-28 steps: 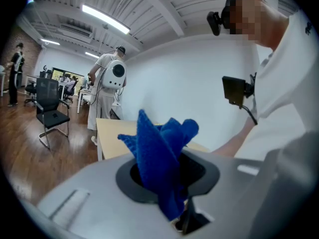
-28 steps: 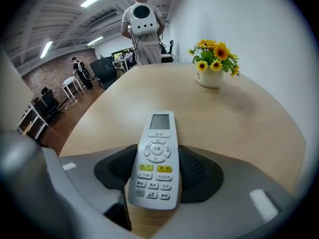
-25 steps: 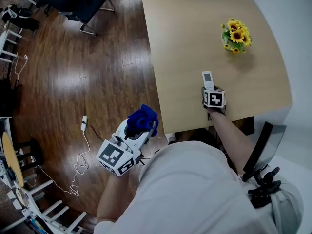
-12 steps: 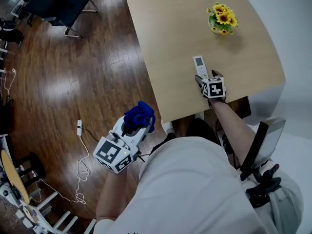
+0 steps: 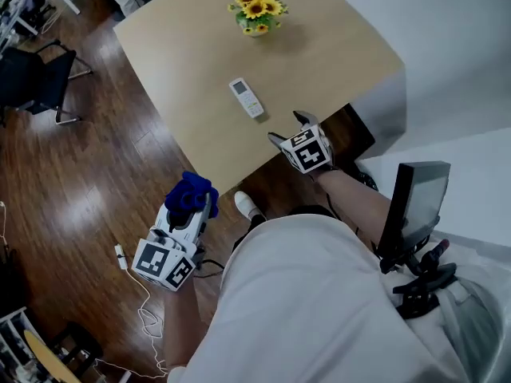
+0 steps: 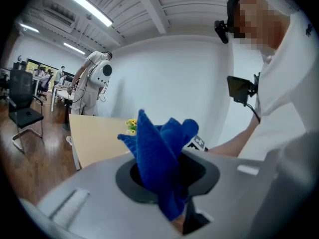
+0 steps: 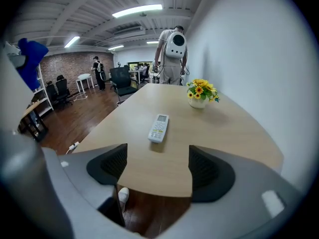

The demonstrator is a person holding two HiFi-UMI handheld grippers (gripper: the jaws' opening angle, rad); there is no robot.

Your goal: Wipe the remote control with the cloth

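Inspection from my remote station. The right gripper (image 5: 289,131) shows its jaws spread wide. They have just been opening, and nothing lies between the pads, only bare tabletop and the near edge of the wooden table (image 5: 184,54). The white remote control (image 7: 158,127) lies flat on that table, face up, straight ahead of the right jaws and well clear of their tips, roughly in line with the gap. I judge it has been set there on purpose, so that it rests on a firm surface with its button side exposed for wiping. A small pot of sunflowers (image 5: 257,8) stands beyond it, further from the jaws and out of the working line. The left gripper (image 5: 190,207) is clamped on the blue cloth (image 6: 162,153). The fabric is bunched between the pads and stands out past the tips in loose folds, which leaves a soft free end to drag over the remote. That gripper hangs off the table, over the wood floor, with the remote well away beyond its tips. Wiping contact is not yet made, and the next move calls for bringing the cloth across to the remote.
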